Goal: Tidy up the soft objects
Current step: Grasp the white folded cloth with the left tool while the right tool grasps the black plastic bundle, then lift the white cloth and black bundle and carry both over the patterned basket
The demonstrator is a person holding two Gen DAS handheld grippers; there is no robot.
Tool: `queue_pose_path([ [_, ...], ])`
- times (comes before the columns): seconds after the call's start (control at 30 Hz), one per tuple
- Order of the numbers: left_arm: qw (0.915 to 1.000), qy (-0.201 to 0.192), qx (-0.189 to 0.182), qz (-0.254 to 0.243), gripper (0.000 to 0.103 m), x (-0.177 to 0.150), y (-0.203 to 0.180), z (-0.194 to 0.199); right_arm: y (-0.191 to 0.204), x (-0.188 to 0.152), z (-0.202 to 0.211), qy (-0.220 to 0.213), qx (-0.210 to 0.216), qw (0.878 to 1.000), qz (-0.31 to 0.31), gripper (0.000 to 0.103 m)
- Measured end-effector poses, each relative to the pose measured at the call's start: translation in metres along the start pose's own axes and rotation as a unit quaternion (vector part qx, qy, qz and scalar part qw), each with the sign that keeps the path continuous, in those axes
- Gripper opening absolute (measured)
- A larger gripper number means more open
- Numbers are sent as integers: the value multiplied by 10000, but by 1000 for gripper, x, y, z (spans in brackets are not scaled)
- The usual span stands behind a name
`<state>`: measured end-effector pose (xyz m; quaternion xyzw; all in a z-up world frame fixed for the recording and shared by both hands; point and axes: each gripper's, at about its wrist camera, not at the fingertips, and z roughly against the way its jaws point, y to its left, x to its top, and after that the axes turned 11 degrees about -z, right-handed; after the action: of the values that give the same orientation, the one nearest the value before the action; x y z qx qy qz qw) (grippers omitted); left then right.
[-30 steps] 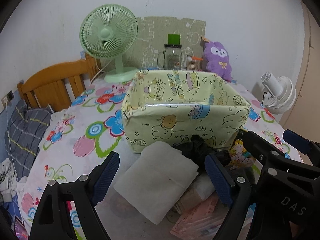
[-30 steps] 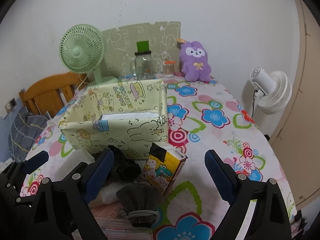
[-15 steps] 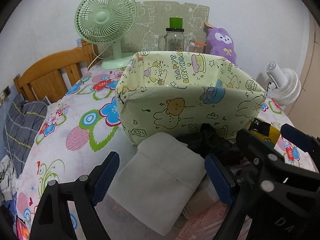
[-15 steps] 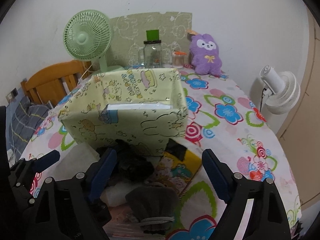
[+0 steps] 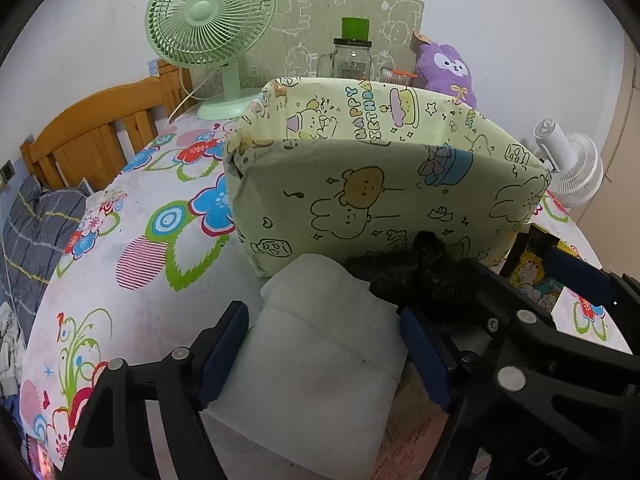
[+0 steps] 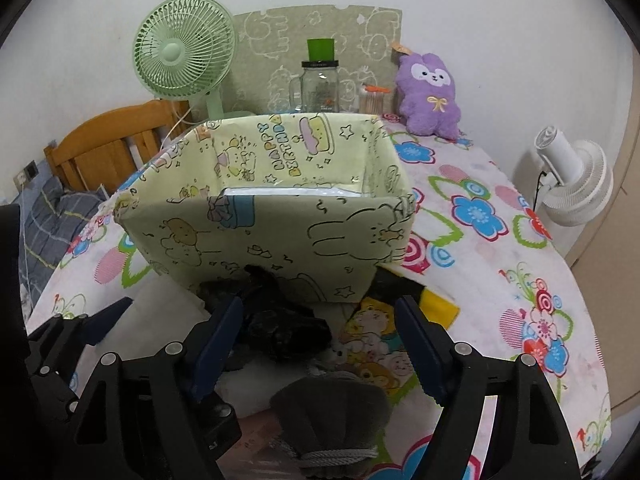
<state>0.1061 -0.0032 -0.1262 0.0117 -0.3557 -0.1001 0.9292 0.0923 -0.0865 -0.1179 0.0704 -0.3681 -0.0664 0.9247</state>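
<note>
A pale green cartoon-print fabric box stands open on the flowered table. In front of it lie a folded white cloth, a crumpled black item, a grey pouch with a drawstring and a yellow cartoon pack. My left gripper is open, its jaws astride the white cloth. My right gripper is open, low over the black item, the pack and the grey pouch.
A green desk fan, a glass jar with a green lid and a purple plush stand at the back by the wall. A white fan is off the right edge. A wooden headboard is on the left.
Both grippers have moved forward and down toward the pile in front of the box. The left jaws now straddle the white cloth and have narrowed somewhat.
</note>
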Motion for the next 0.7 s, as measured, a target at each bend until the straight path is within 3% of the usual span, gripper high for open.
queue_pose_path([
  [0.2, 10000, -36, 12, -13, 62, 0, 2, -1, 2, -1, -7, 130, 80, 9999, -78, 67],
  [0.33, 10000, -49, 44, -22, 53, 0, 4, -1, 1, -2, -11, 228, 166, 9995, -147, 46],
  [0.53, 9998, -127, 165, -60, 39, 1, 3, 4, 3, -2, -10, 217, 236, 9993, -168, 27],
  [0.7, 9995, -194, 240, -98, 33, 2, 0, 9, 3, -2, -6, 177, 262, 9993, -194, 23],
])
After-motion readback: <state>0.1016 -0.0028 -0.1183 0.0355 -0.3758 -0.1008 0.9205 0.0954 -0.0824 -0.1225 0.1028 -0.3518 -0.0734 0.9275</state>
